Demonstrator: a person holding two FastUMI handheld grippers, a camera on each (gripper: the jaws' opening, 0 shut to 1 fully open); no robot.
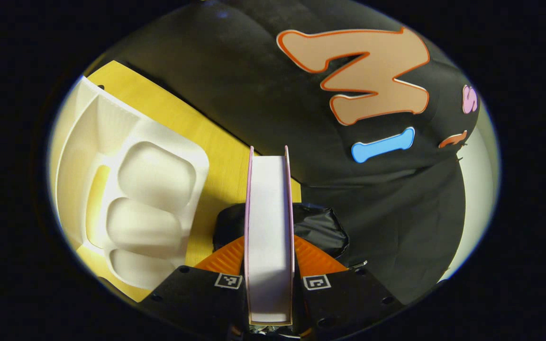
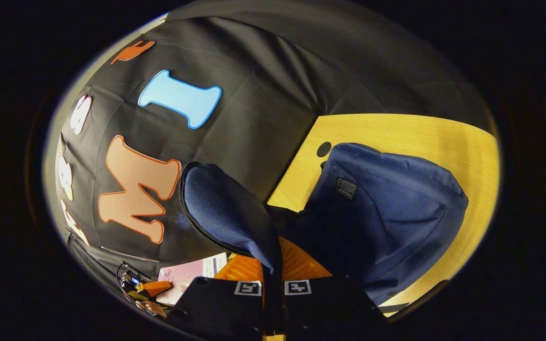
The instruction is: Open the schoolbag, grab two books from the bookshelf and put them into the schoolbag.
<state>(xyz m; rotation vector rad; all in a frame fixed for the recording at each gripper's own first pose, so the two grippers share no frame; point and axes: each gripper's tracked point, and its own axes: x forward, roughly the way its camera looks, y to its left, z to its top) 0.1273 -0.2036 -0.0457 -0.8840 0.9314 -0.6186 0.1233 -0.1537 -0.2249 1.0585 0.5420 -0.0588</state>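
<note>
The left gripper point(image 1: 269, 279) is clamping a book point(image 1: 269, 227), and the right gripper point(image 2: 273, 284) is pinching the flap point(image 2: 228, 213) of the schoolbag point(image 2: 386, 213) open. I judge loading is underway; the number of books inside is hidden.

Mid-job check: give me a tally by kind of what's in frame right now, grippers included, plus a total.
Books: 1, pink-covered book clamped in the left gripper
Schoolbags: 1, navy schoolbag, its flap pinched by the right gripper
White moulded trays: 1, tray on the wooden table
Grippers: 2
Total: 5
</note>
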